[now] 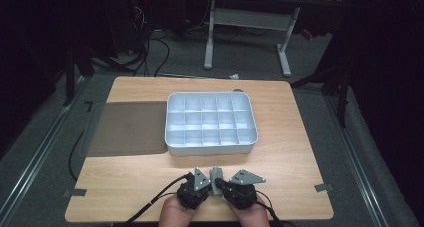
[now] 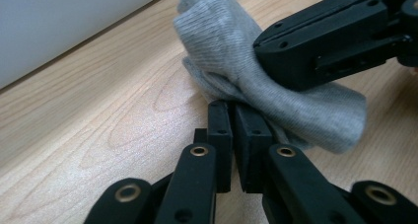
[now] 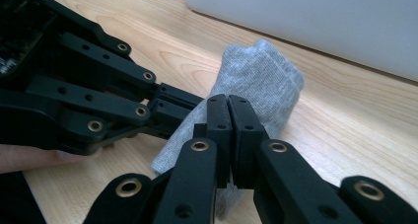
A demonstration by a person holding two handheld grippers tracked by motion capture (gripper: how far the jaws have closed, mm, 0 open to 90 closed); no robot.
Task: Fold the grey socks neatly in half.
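A folded grey knitted cloth (image 1: 216, 173) lies on the wooden table near its front edge, between my two grippers. In the left gripper view the cloth (image 2: 222, 41) bunches ahead of my left gripper (image 2: 232, 108), whose jaws stand together on its lower fold. From the right, my right gripper (image 2: 263, 51) clamps the cloth's middle. In the right gripper view my right gripper (image 3: 229, 101) is shut on the cloth (image 3: 263, 76), and my left gripper (image 3: 194, 103) bites it from the left. Both hands sit side by side at the table's near edge.
A white compartment tray (image 1: 212, 148) stands in the middle of the table just beyond the grippers, its wall close behind the cloth (image 2: 49, 21). A dark flat mat (image 1: 130, 127) lies to the tray's left. Desk legs and cables stand on the floor beyond.
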